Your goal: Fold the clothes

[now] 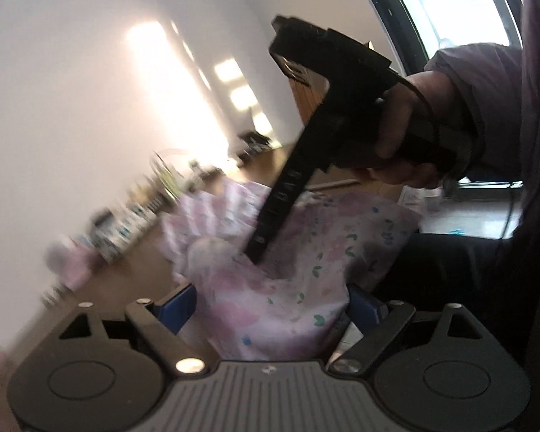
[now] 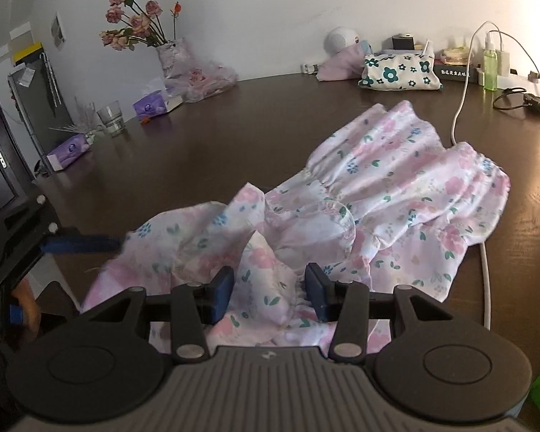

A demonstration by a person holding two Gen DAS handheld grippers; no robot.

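Right wrist view, bottom centre: right gripper (image 2: 269, 293) with blue pads partly apart, a bunched fold of the floral garment (image 2: 378, 194) between them; fabric fills the gap and touches both pads, so it appears pinched. Lower left of the same frame: left gripper (image 2: 86, 244), one blue finger reaching to the garment's left edge; its jaws stand wide, and in the left wrist view cloth lies loosely between them without either pad clearly pressing. The garment, white with pink flowers and small green leaves, sprawls crumpled from bottom centre toward the right middle of the frame, ruffled hem farthest out. It rests on a dark brown wooden table (image 2: 234, 126). A white cable (image 2: 464, 82) runs along the right side past the cloth. Farther back, left: a glass (image 2: 111, 119) and purple tissue packs (image 2: 151, 106). Far edge against the white wall (image 2: 270, 7): dried roses in a vase (image 2: 136, 23), a flowered pouch (image 2: 399, 72), a green spray bottle (image 2: 490, 63).
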